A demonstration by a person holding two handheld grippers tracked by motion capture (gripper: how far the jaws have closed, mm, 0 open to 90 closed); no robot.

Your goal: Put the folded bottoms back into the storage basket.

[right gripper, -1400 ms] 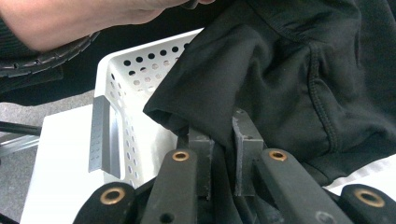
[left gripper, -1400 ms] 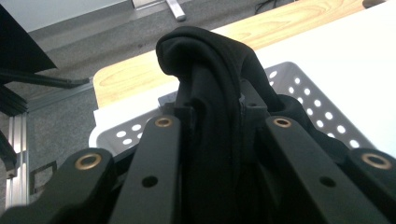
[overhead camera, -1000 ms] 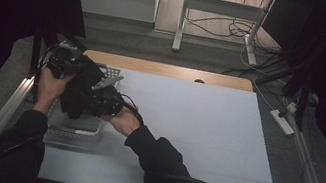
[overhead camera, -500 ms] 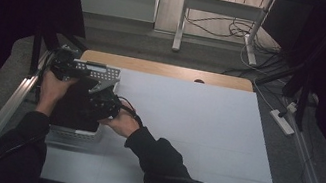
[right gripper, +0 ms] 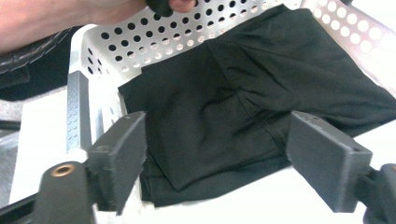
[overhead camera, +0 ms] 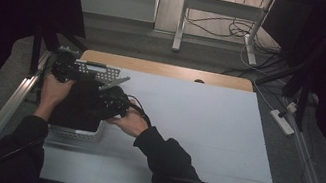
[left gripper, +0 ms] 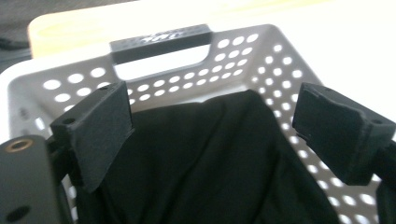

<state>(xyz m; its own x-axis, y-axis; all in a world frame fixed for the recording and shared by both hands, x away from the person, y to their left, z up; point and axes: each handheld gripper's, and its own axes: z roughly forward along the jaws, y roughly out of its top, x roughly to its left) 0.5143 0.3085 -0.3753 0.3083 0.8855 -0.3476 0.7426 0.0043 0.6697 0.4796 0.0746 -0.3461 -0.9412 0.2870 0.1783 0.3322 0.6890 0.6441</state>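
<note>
In the high view your two hands are at the left side of the frame, over the white perforated basket (overhead camera: pixel 73 132) that stands on the white tabletop (overhead camera: pixel 205 129). The black cloth (overhead camera: pixel 80 105) lies inside this basket and covers most of its inside.

Your left tool (overhead camera: pixel 64 68) is in the upper left part, near the far rim of the basket. In the left gripper view its two black jaws stand wide apart above the cloth (left gripper: pixel 210 158), with nothing between them. Beyond them, in the upper middle of that frame, you see the basket wall (left gripper: pixel 261 51) with its dark handle (left gripper: pixel 161 39).

Your right tool (overhead camera: pixel 110 104) is just to the right of the cloth, at the right edge of the basket. In the right gripper view its jaws are also apart and hold nothing. The cloth (right gripper: pixel 243 98) lies folded in the centre of that frame, and one corner of it hangs over the low basket rim toward the bottom. Your left hand (right gripper: pixel 60 18) shows at the upper left there.
</note>
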